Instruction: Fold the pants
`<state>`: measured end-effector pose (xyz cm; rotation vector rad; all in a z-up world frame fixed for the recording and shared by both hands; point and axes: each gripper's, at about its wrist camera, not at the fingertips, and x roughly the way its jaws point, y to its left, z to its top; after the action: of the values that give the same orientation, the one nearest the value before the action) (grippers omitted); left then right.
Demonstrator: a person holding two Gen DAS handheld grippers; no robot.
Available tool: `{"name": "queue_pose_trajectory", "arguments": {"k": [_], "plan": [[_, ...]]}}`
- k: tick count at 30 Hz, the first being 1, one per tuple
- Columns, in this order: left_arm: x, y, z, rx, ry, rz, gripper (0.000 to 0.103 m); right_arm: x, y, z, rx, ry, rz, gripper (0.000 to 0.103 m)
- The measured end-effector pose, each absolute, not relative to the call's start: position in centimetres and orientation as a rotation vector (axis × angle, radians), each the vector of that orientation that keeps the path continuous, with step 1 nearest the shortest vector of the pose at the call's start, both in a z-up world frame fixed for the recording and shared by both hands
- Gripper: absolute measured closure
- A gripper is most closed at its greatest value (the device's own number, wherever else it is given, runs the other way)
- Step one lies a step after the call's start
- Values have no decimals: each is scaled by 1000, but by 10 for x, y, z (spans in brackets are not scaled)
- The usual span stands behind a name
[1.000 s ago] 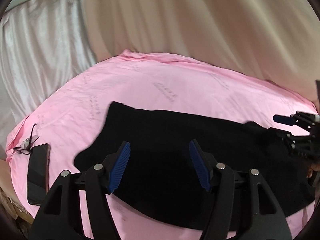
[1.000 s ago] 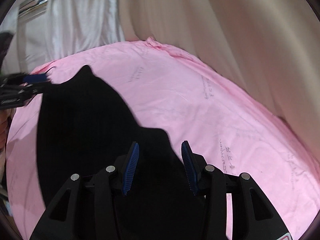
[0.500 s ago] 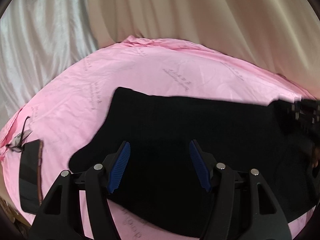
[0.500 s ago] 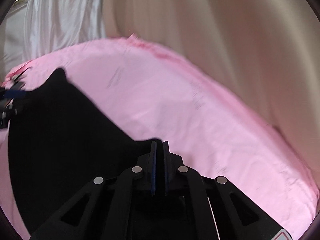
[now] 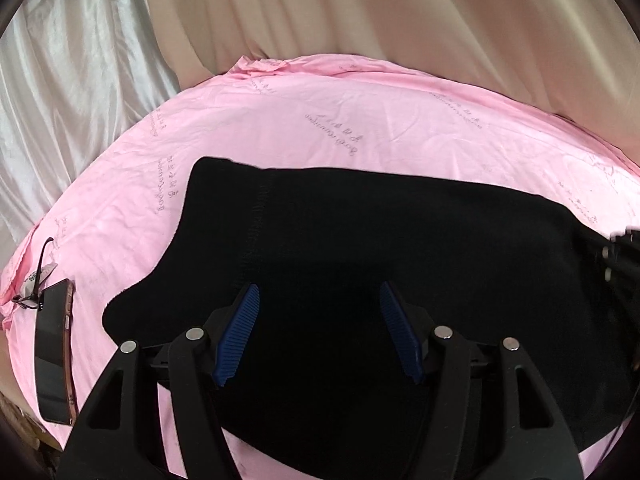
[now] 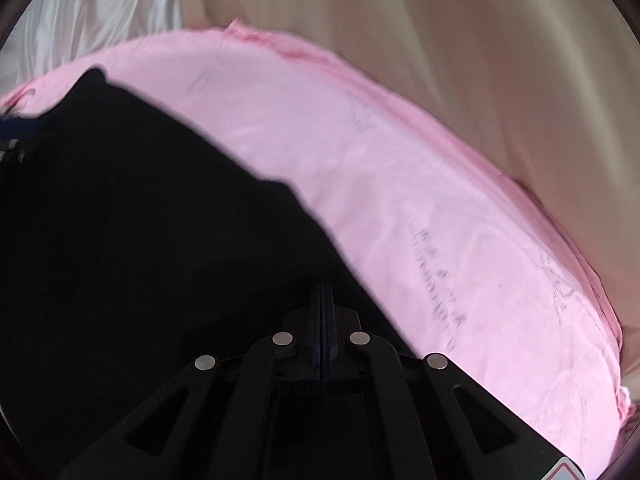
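Mid-fold: black fabric pants (image 5: 400, 264) flat on pink sheet (image 5: 320, 120) beneath both grippers, right gripper (image 6: 324, 300) pinched together at their near edge, cloth between unclear, left gripper (image 5: 318, 320) gaping above; next, probably left's pinch.

The pants (image 5: 380, 248) were a matt black cloth, soft-looking, with a faint stitched seam. Under them the pink sheet (image 5: 360, 120) was thin, smooth cloth with a slight sheen, fine creases and faded print. The left tongs (image 5: 320, 334) were matt black plastic with ribbed blue rubbery pads (image 5: 240, 332) and small shiny metal pins. The phone (image 5: 54, 354) had a glossy dark face. The curtains (image 5: 400, 12) were satiny, softly shining cloth.
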<state>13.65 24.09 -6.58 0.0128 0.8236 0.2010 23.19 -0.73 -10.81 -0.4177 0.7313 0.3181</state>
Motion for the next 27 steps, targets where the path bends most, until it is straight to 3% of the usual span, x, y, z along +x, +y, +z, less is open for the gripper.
{"name": "queue_pose_trajectory", "arguments": {"k": [4, 8, 15, 17, 19, 22, 27], "plan": [[120, 219, -56, 60, 807, 185, 39, 187, -22, -66, -320, 633, 311, 103], [119, 194, -59, 79, 825, 177, 35, 175, -45, -112, -352, 804, 288, 103], [103, 146, -50, 108, 811, 152, 35, 76, -195, -67, -166, 683, 35, 101], [97, 129, -46, 114, 802, 148, 35, 39, -268, -76, -97, 702, -117, 95], [92, 113, -43, 112, 798, 142, 35, 7, -340, -88, 4, 738, -268, 82], [82, 85, -38, 117, 779, 133, 35, -29, -428, -100, 138, 746, -407, 73], [75, 42, -40, 123, 797, 108, 32, -26, -483, -115, 253, 762, -336, 72]]}}
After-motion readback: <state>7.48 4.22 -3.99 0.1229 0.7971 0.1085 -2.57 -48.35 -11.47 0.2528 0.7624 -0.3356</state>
